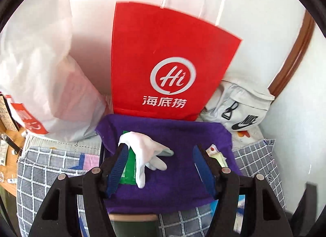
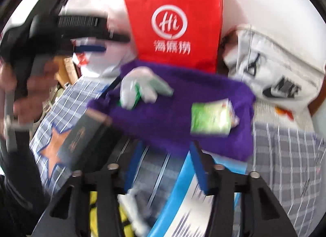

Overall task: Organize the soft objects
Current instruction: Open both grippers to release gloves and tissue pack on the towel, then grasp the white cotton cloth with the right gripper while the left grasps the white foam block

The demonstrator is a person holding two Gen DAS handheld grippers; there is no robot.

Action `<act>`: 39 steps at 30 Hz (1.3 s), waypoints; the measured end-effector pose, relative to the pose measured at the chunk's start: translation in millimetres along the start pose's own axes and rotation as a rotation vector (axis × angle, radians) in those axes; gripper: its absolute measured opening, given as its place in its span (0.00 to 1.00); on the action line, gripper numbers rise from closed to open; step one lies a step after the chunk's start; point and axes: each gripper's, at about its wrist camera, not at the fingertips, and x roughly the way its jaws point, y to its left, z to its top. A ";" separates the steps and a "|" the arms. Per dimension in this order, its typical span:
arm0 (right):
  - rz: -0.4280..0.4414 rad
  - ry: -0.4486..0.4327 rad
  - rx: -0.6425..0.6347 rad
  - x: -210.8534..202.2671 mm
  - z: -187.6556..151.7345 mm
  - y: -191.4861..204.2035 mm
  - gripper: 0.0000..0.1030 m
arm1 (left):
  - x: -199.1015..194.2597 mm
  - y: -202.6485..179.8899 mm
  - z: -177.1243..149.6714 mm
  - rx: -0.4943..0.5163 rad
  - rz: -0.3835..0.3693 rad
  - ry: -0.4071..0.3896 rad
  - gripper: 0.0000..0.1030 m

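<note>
A purple cloth (image 1: 173, 133) (image 2: 183, 98) lies spread over a raised surface in front of a red paper bag (image 1: 163, 53) (image 2: 175, 22). On the cloth rest a white glove (image 1: 146, 149) (image 2: 140, 82), a green packet (image 1: 129, 167) partly under it, and a green-and-white packet (image 2: 209, 118) toward the right. My left gripper (image 1: 160, 147) hovers open over the cloth, its left fingertip beside the glove's cuff. My right gripper (image 2: 166, 145) is open at the cloth's near edge, with nothing between its fingers. The right wrist view is blurred and shows the left gripper (image 2: 114, 43) in a hand at upper left.
A white Nike bag (image 1: 240, 114) (image 2: 275, 73) leans at the right, a white plastic bag (image 1: 40, 73) at the left. Checked bedding (image 1: 40, 165) (image 2: 285, 155) surrounds the cloth. A dark box (image 2: 81, 135) and a blue-and-white item (image 2: 183, 206) lie near the right gripper.
</note>
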 end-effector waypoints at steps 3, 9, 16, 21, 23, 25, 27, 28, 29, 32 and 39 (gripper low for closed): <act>0.016 0.037 -0.009 -4.1 -23.9 9.5 0.36 | -10.8 -4.1 -14.1 0.013 -0.004 0.012 0.62; 0.005 0.070 -0.050 1.6 -48.3 34.7 0.34 | -43.2 2.9 -50.0 0.020 -0.004 0.040 0.62; -0.067 0.159 -0.086 40.1 -57.5 47.3 0.01 | -84.4 31.9 -94.6 0.019 0.088 0.036 0.62; -0.022 0.039 -0.043 6.5 -55.2 46.2 0.02 | -90.8 45.3 -118.4 -0.023 0.103 0.055 0.62; 0.013 -0.004 -0.013 -12.7 -54.4 44.5 0.02 | -87.1 46.0 -129.8 -0.040 0.088 0.082 0.62; 0.015 -0.036 0.010 -32.2 -57.9 42.5 0.02 | -83.7 42.4 -140.1 -0.046 0.081 0.107 0.62; 0.015 -0.051 0.027 -44.5 -62.9 40.2 0.02 | -83.8 37.8 -153.8 -0.050 0.073 0.120 0.62; 0.021 -0.053 0.039 -50.4 -67.8 37.8 0.02 | -83.4 35.0 -162.3 -0.048 0.070 0.130 0.62; 0.026 -0.053 0.055 -56.7 -74.5 34.6 0.02 | -82.9 32.8 -168.6 -0.049 0.071 0.140 0.62; 0.015 -0.043 0.074 -66.1 -91.5 31.1 0.02 | -80.3 24.5 -191.7 -0.049 0.069 0.178 0.62; -0.044 -0.014 0.078 -75.1 -142.4 18.1 0.02 | -78.5 -1.5 -232.2 -0.039 0.032 0.219 0.62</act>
